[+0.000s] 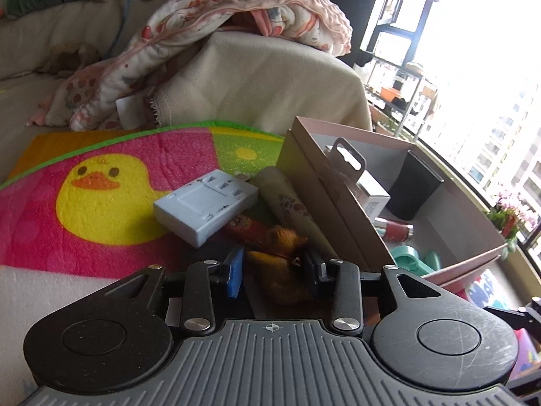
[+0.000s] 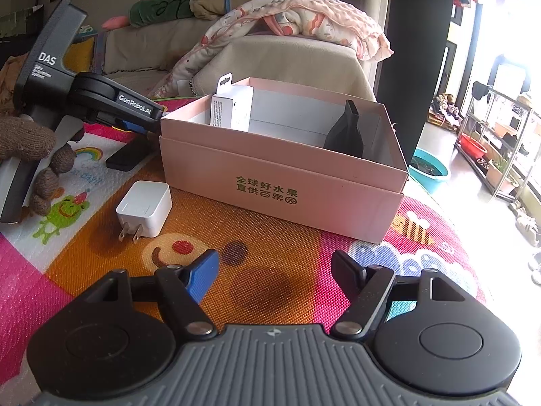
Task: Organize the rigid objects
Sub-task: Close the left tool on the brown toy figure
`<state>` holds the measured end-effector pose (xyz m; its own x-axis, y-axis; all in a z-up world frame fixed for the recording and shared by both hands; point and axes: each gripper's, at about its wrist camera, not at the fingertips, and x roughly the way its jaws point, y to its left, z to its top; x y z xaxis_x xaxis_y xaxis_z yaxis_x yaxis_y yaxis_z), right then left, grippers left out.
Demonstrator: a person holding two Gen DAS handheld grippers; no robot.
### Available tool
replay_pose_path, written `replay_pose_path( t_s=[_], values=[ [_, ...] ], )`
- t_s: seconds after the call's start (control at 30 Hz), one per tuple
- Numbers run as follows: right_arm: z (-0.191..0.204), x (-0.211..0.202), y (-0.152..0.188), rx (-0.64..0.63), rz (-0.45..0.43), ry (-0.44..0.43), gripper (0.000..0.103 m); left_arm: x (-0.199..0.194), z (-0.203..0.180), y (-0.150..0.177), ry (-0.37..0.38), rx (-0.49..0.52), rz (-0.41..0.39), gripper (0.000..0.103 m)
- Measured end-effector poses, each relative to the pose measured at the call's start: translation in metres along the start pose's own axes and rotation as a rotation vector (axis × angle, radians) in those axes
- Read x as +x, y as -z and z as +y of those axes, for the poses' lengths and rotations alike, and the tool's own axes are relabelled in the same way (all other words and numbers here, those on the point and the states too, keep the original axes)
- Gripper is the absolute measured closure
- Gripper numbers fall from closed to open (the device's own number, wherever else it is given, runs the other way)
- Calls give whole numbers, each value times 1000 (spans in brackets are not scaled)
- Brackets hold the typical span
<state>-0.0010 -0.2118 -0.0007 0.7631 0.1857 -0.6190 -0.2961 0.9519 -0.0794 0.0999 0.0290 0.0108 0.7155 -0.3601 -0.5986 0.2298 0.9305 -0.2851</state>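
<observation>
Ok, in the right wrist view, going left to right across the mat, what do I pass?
Left gripper held by a gloved hand → white charger → pink box → teal basin on the floor → metal shelf rack.

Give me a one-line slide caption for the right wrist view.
Open right gripper hovers over colourful play mat, facing white plug charger and pink cardboard box.

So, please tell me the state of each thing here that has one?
Left claw: partly open around the orange figurine, grip unclear.
Right claw: open, empty.
Pink box: open, lidless, partly filled.
White charger: lying flat on the mat, prongs out.
</observation>
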Motion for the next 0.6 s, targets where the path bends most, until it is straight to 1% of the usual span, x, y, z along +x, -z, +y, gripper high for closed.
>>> replay_pose_path(
  t_s=[0.07,0.17,0.23,0.3,0.33,0.47,0.53,0.6],
  values=[
    [0,0,0,3,2,1,28,-17,4,9,36,-30,5,63],
    [-1,1,0,7,5,1,27,-43,5,24,86,-37,37,63],
    [-1,1,0,6,4,1,27,-59,4,37,127,-25,87,63],
    [1,0,-1,-4,1,-4,27,-68,3,49,141,-8,142,63],
    [2,-1,-2,-5,-1,-20,27,-73,4,54,151,-4,146,63],
    [17,-3,-12,18,15,-187,27,-81,8,60,161,-20,151,63],
    [32,0,-17,-12,18,-220,27,-79,11,63,175,-36,143,63],
    [47,3,-20,-63,11,-211,27,-77,11,66,191,-46,146,63]
  ],
)
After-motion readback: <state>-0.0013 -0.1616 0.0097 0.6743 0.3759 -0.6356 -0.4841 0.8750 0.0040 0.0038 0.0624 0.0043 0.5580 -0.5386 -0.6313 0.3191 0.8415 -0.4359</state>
